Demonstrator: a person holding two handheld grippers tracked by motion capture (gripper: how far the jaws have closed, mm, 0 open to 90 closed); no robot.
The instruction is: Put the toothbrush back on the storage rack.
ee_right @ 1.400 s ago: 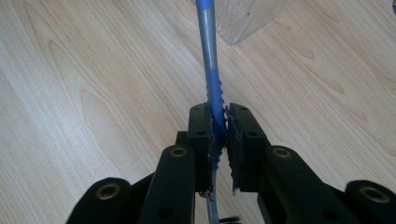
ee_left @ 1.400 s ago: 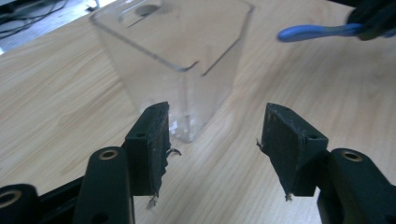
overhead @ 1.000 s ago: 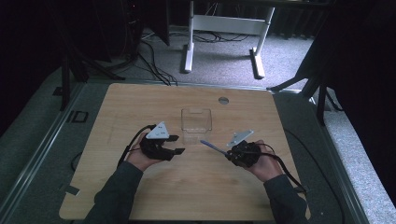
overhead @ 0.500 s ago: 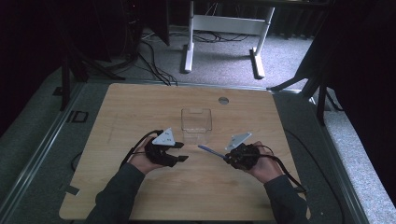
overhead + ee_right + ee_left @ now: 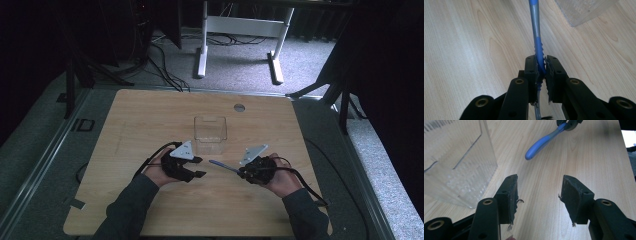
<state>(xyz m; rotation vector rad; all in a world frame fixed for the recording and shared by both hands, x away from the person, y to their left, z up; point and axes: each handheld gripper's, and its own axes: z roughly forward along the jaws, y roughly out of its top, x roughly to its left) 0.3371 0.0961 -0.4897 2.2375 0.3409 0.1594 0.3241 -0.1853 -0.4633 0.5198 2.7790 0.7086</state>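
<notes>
The blue-and-grey tool [image 5: 537,37] is a slim thing, a pen or a small brush by its ribbed blue grip; I cannot tell which. It sits clamped in my right gripper [image 5: 541,65], whose jaws are shut tight on the ribbed part, and its free end points toward the clear plastic box [image 5: 210,134], stopping just short of the box's near corner and held above the wooden surface [image 5: 150,115]. Seen from the left gripper [image 5: 539,192], the rounded blue tip [image 5: 530,155] hangs beyond the jaws, to the right of the box wall. My left jaws have just been closing a little and now stand half apart with nothing between them, near the box's front left corner.

I judge the step to be a handover or a placing into the box. To do it well I keep the right grip firm, since the shaft is thin and could pivot. I bring the left jaws square across the shaft before I close, and I stay clear of the box wall, which looks light and would slide
</notes>
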